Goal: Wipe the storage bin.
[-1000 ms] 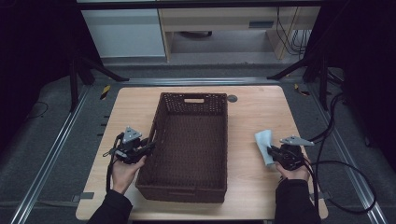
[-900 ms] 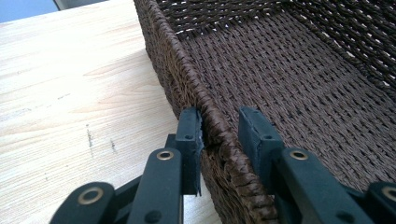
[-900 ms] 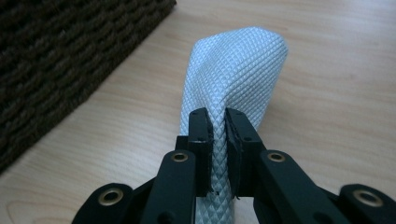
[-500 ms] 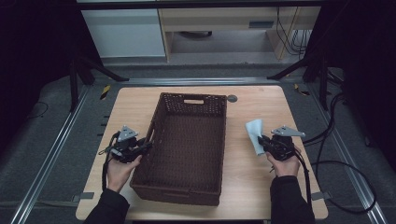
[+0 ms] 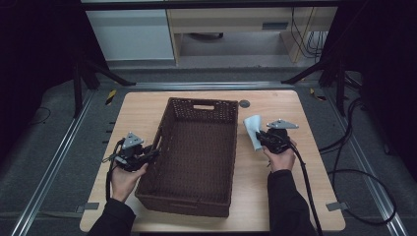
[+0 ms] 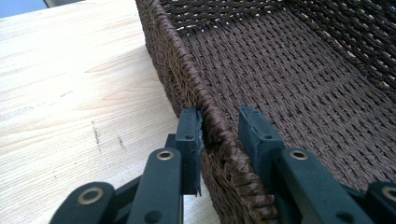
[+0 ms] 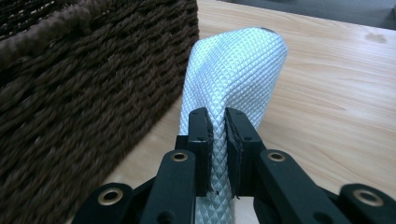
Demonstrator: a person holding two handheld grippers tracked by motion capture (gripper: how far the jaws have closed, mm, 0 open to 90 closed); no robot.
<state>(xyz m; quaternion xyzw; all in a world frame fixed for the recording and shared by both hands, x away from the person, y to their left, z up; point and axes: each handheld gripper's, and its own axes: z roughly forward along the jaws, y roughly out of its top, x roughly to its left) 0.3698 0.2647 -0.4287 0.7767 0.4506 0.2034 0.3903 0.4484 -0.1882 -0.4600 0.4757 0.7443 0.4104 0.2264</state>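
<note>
Dim lab floor with cables and rails surrounds a light wooden bench. Right gripper is nearly closed, jaws pinching a pale blue, diamond-textured folded cloth low down, so most of it stands free above the jaws, held just off the bench and just beside the right wall of the dark brown woven wicker basket. Left gripper has jaws part open, straddling the basket's left rim: one jaw outside against the weave, the other inside with a gap, so not clamped. Risks, as I judge them: the narrow pinch on soft cloth may slip if swung fast over the wall; the free upper part could flop and snag on the rough rim, leaving it draped half out; the basket is only loosely steadied, so a nudge from the right could slide or twist it on the bench.
</note>
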